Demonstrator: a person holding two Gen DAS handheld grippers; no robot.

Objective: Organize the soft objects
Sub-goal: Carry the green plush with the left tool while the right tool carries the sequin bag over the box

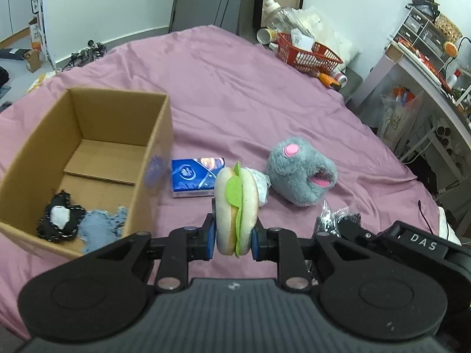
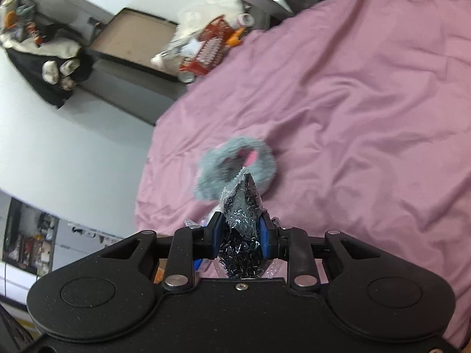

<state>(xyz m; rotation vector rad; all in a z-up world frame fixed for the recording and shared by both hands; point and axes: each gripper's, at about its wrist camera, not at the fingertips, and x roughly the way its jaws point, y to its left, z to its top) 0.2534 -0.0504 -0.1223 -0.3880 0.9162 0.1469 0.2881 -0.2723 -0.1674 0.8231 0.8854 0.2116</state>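
Clamping plush burger (image 1: pixel 237 210), left hand-held gripper (image 1: pixel 234 239); right (image 2: pixel 240 236) squeezing bead bag (image 2: pixel 243 220); cardboard box (image 1: pixel 156 135) holding patches (image 1: pixel 79 225).

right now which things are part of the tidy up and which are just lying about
Job: burger, bead bag, grey plush, tissue pack, box.
Lying about: red basket, desk, floor clutter.

Right gripper (image 2: pixel 240 239) clamped on bag of black beads (image 2: pixel 242 214), grey plush toy (image 2: pixel 235 173) beyond on pink bedsheet (image 2: pixel 368 117).
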